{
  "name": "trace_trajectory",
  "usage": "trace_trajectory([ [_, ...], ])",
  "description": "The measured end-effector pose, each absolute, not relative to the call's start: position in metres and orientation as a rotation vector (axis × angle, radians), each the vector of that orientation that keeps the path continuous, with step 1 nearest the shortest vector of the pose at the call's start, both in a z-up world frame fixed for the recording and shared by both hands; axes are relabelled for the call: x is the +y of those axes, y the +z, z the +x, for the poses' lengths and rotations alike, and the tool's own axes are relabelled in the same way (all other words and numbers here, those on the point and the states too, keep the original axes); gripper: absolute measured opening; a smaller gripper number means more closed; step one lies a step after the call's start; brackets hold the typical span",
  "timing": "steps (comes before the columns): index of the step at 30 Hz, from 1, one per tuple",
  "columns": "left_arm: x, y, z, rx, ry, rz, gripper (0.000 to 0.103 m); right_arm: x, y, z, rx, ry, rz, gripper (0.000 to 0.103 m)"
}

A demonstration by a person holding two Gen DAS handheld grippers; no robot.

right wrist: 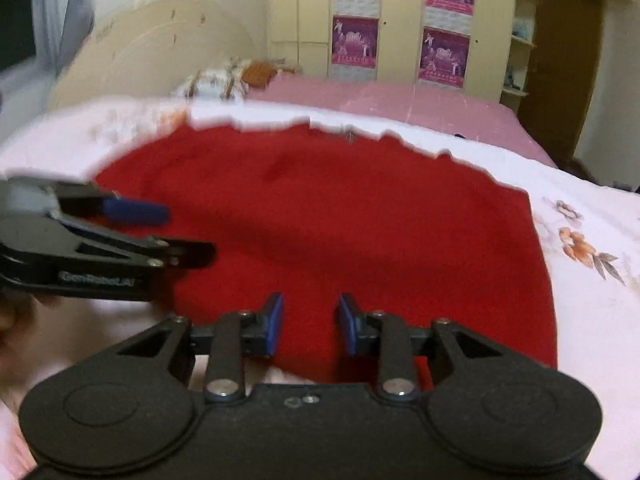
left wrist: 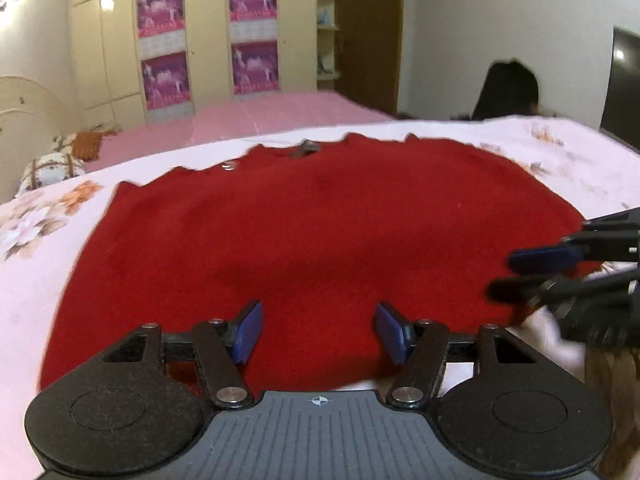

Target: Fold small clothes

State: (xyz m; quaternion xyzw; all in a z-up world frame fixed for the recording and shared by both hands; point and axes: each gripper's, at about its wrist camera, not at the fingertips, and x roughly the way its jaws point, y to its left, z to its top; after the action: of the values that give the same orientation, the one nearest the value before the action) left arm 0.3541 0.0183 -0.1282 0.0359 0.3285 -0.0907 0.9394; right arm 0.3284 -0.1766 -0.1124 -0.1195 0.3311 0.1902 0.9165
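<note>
The left gripper (left wrist: 319,332) has its jaws standing apart with nothing between the blue pads; only red cloth shows through the gap, lying below and ahead. The right gripper (right wrist: 311,329) has its jaws set narrower but also apart, empty, with the same cloth showing between them.

Both hover over the near edge of a red garment (left wrist: 320,240) that is spread flat on a bed (left wrist: 48,280) covered by a pale flowered sheet. The garment lies straight ahead of both pairs of jaws and stretches away from them, its far edge jagged, with a small metal fastener (left wrist: 305,149) near the middle of that edge. Its long axis looks to run side to side across both views, though the fisheye bends it.

The grippers sit side by side, close together: the right one enters the left view from the right, the left one enters the right view from the left. Each appears nearest its own half of the near hem, so a grab there would likely come from both hands at once, followed by a fold away toward the far edge.

Beyond lie a pink blanket (left wrist: 260,116), pillows (left wrist: 52,168) and a wardrobe (left wrist: 208,32) with purple posters.
</note>
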Motion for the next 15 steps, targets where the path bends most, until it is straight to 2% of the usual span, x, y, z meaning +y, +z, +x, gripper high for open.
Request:
trace_trajectory([
  [7,0.07,-0.126,0.34,0.691,-0.144,0.025,0.062,-0.23,-0.105,0.318,0.701,0.353,-0.199,0.031],
  [12,0.072,-0.107,0.339,0.648,-0.089,-0.019,0.062,-0.216,-0.093,0.32,0.668,0.306,-0.163,0.03],
  [15,0.087,-0.123,0.345,0.727,-0.031,-0.059,0.062,-0.214,-0.094,0.326,0.672,0.246,-0.165,0.026],
])
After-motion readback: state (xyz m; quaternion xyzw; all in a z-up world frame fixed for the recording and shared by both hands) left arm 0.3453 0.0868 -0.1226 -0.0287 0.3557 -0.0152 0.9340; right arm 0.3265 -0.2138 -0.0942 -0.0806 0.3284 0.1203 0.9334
